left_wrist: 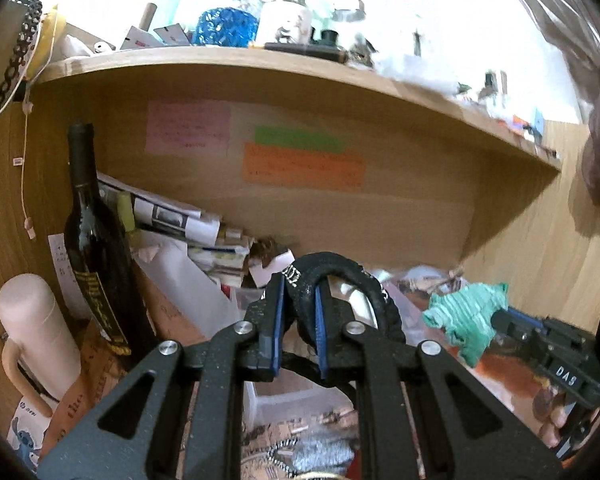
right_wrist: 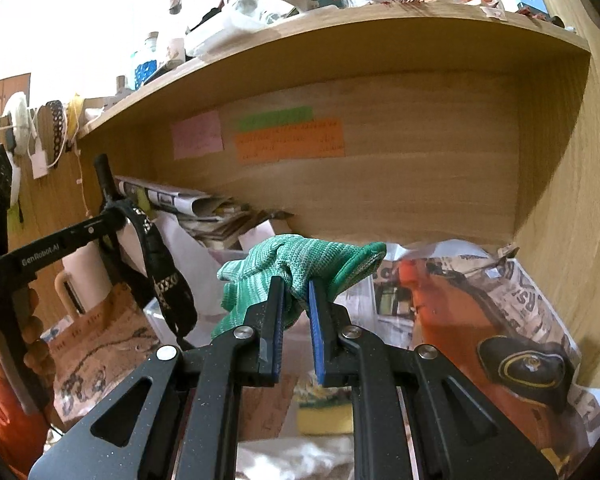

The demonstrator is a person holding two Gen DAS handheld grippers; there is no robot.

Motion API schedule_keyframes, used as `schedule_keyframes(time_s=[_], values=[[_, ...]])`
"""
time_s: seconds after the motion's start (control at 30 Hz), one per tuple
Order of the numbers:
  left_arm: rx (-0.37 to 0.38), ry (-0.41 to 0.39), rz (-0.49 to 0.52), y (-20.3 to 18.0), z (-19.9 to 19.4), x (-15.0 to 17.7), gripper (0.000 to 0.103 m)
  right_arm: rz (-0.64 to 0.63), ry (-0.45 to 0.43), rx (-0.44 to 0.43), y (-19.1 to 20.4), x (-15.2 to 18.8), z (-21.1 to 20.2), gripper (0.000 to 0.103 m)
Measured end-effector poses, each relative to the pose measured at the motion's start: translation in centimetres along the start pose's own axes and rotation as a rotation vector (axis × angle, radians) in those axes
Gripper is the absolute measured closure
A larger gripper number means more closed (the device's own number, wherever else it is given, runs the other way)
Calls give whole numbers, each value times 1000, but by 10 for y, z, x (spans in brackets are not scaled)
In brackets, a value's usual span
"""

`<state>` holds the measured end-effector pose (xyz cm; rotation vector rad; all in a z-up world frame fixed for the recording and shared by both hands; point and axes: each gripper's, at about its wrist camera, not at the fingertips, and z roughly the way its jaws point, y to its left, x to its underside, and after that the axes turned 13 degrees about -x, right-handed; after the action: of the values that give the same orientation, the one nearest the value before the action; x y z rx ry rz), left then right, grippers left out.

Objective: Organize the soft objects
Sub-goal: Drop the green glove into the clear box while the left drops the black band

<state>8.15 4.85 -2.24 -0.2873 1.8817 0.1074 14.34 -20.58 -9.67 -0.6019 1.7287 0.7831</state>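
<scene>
**Two grippers, one soft thing clamped in each**

The left gripper has its jaws closed on a single black fabric band with pale patterned trim; the band arches over the fingertips and loops down on the right side. The right gripper has its jaws closed on one green knitted glove, which bunches above the blue pads and droops to the left. Both items hang clear of the desk, carried in front of the alcove under the wooden shelf.

Below and beyond them the desk is crowded. One dark wine bottle stands upright by the left side panel, with one pale cylindrical flask in front of it. A stack of newspapers and papers leans against the back panel behind the bottle. A spread newspaper sheet covers the right part of the desk, up to the right side panel.

Three sticky notes are stuck on the back panel: one pink, one green, one orange. On top of the shelf sits a row of bottles and jars, too many and too blurred to count.
</scene>
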Motion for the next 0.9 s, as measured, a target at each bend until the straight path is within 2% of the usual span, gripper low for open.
schedule_keyframes(time_s=[0.13,0.3,0.4,0.67,0.9], values=[[-31,-17,-18,3,9,-7,90,6,3,-4,-4,-6,8,92],[-74,4,-27,3,29,-4,90,-8,37,-2,-9,-12,25,92],[-92,49,-13,3,47,3,90,-27,68,7,-12,-12,38,92],[-82,210,41,-1,89,29,90,-27,186,10,-22,-3,74,92],[-74,288,126,-16,106,48,90,-24,281,11,-29,7,98,92]])
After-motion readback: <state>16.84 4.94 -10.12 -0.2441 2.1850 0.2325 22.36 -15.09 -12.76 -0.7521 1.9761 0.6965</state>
